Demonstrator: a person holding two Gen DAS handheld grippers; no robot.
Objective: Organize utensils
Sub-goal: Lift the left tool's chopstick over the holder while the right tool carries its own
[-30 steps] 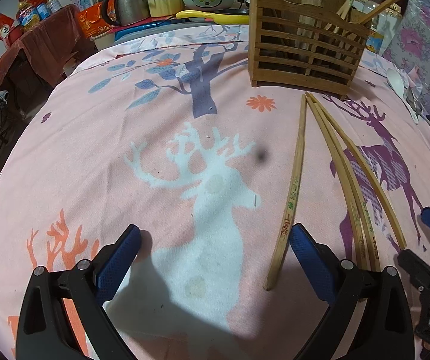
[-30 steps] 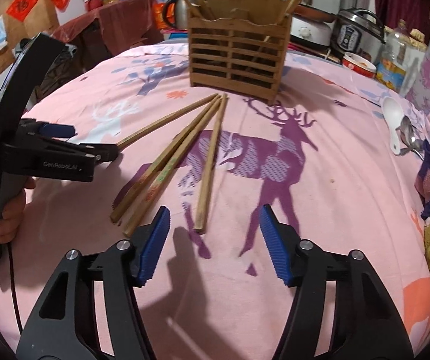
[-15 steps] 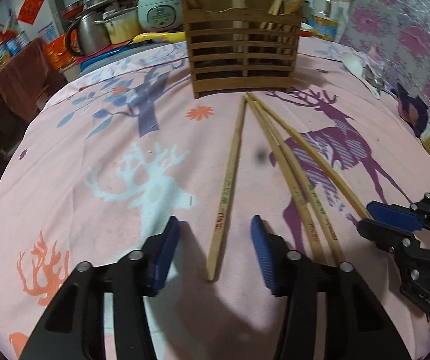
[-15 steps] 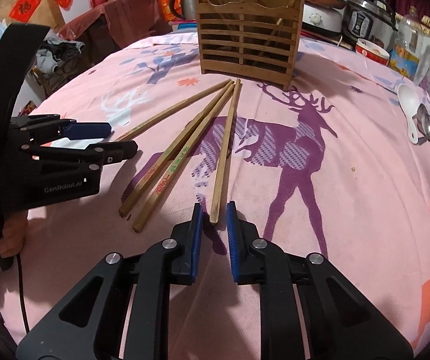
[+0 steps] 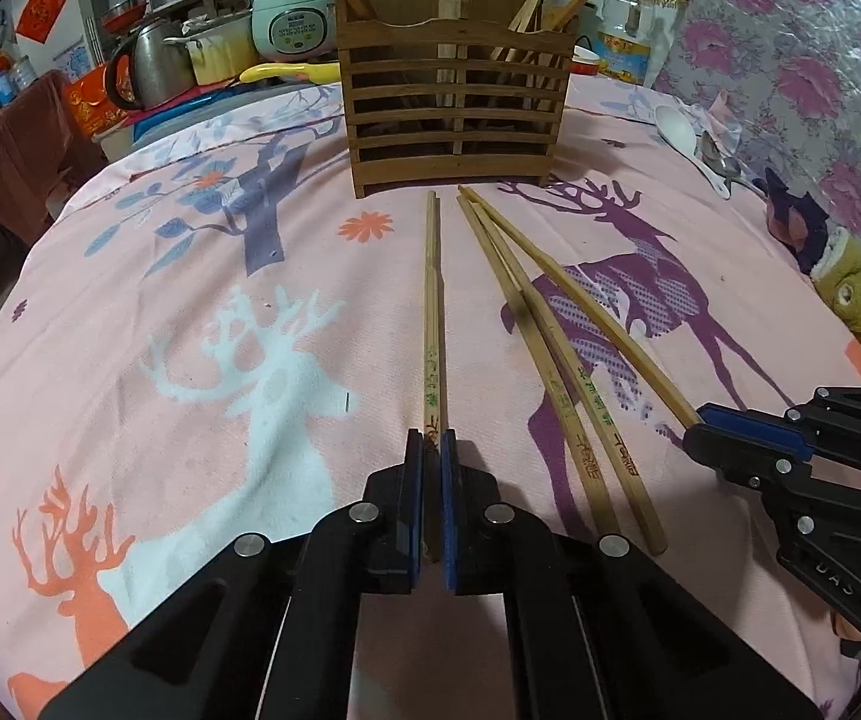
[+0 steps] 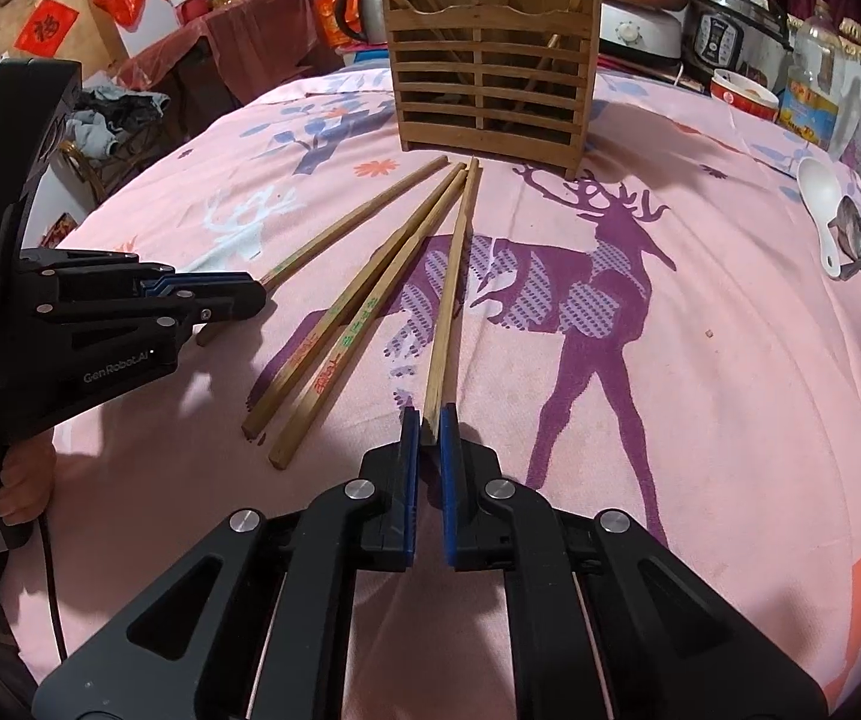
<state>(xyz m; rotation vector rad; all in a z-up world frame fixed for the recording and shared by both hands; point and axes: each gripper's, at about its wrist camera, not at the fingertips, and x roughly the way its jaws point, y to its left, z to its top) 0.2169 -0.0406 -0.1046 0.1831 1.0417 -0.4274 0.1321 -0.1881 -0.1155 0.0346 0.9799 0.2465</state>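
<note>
The right gripper [image 6: 430, 420] pinches the near end of one chopstick [image 6: 451, 294], which runs toward twelve o'clock to the wooden utensil holder [image 6: 493, 90]. At ten o'clock the left gripper [image 6: 244, 294] is closed on the end of another chopstick [image 6: 358, 222], with a pair of chopsticks [image 6: 358, 312] lying between on the pink deer tablecloth [image 6: 700, 360]. At two o'clock lies a white spoon [image 6: 820, 198].

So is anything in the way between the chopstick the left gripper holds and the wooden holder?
Nothing visible. The left gripper pinches the chopstick, and only bare tablecloth lies between its far end and the holder.
</note>
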